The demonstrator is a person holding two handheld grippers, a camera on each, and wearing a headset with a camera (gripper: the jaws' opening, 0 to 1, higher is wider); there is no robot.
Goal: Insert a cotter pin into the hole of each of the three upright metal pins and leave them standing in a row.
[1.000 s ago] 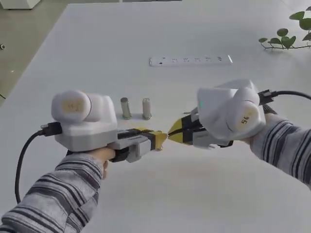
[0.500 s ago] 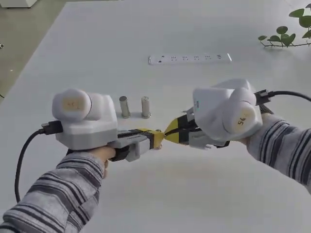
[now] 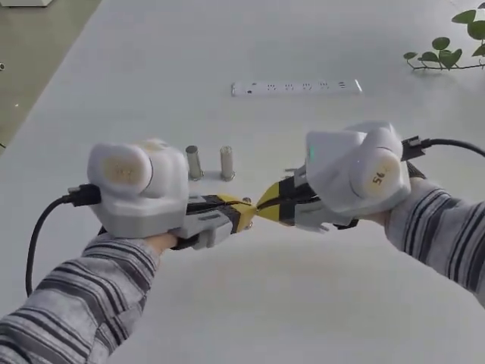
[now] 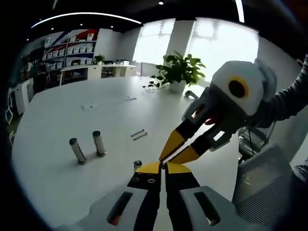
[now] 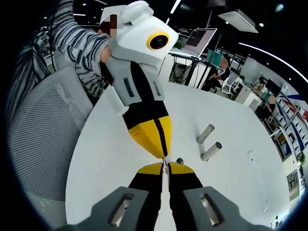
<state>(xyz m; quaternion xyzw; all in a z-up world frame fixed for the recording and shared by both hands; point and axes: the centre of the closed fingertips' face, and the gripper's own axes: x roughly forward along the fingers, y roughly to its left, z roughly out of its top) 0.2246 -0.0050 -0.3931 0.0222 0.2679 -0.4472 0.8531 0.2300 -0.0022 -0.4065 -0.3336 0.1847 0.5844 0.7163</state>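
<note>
The left gripper (image 3: 250,213) and right gripper (image 3: 262,208) meet tip to tip low over the white table (image 3: 303,296). In the right gripper view the right jaws pinch a thin cotter pin (image 5: 165,165) at their very tips. The left jaws are pressed together; I cannot tell whether anything sits between them.

One pin (image 3: 193,161) and a second pin (image 3: 226,162) stand upright side by side, just beyond the left gripper. A third pin (image 4: 137,164) stands just beside the meeting tips. Two loose cotter pins (image 4: 138,134) lie on the table past it.

A second ago a small gap lay between the two sets of tips; now they touch. The two upright pins keep their place before the strip (image 3: 295,88).

The table runs wide and bare on the near side and to the right. Its left edge, with floor beyond, is well apart from the work. A plant (image 3: 447,57) sits at the far right.
</note>
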